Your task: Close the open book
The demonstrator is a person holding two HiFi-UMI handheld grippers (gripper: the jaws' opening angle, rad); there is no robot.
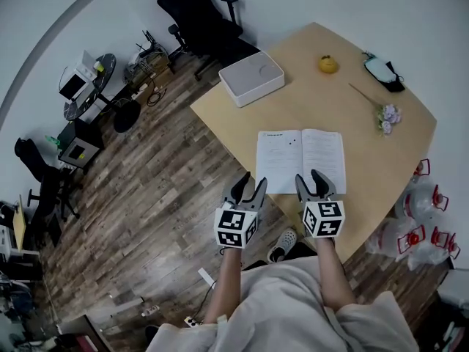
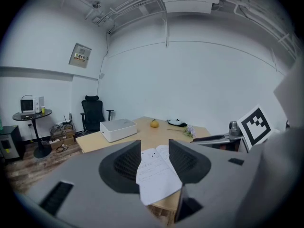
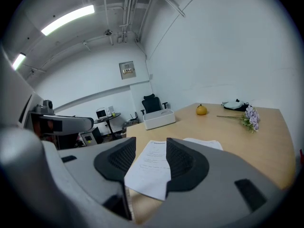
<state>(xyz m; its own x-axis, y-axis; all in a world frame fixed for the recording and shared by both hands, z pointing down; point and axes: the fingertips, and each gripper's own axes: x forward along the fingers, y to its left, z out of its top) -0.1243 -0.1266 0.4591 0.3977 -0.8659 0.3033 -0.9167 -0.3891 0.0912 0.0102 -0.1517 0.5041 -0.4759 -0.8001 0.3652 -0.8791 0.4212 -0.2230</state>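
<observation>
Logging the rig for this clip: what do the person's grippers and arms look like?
Both the left gripper and right gripper have dark tapered jaws with ribbed pads on grey bodies. Each carries a white cube with black square markers. Forearms are bare; the garment is pale.

Print on the open book point(image 1: 300, 160) is too small to read (both pages). Beyond the book, a dark-and-pale object point(image 1: 384, 72) is too small to identify. In their own views, the left gripper point(image 2: 154, 151) and right gripper point(image 3: 151, 148) each hide parts of the book behind their jaws.
</observation>
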